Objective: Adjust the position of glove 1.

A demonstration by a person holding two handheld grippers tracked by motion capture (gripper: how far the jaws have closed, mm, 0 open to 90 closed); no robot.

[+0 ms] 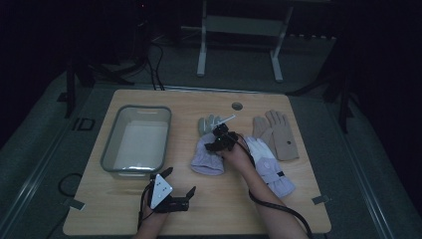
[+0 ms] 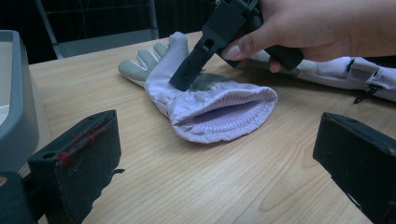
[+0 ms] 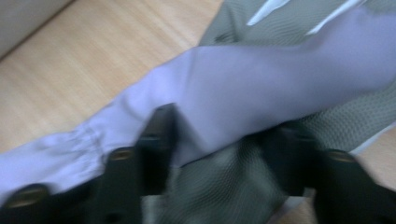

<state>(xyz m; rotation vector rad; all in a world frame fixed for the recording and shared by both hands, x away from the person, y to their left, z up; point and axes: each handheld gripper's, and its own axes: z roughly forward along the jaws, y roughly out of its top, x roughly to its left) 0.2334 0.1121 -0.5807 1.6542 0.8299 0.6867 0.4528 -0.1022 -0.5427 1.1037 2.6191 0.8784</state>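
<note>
A dim room surrounds a wooden table (image 1: 278, 199). The right gripper (image 1: 217, 135) presses down on the lilac glove (image 2: 210, 109) mid-table, jaws parted around a fold of fabric. The left gripper (image 1: 180, 181) rests gaping wide near the front edge, beside a grey tub (image 1: 137, 139). More gloves (image 1: 276, 134) lie toward the right edge.
</note>
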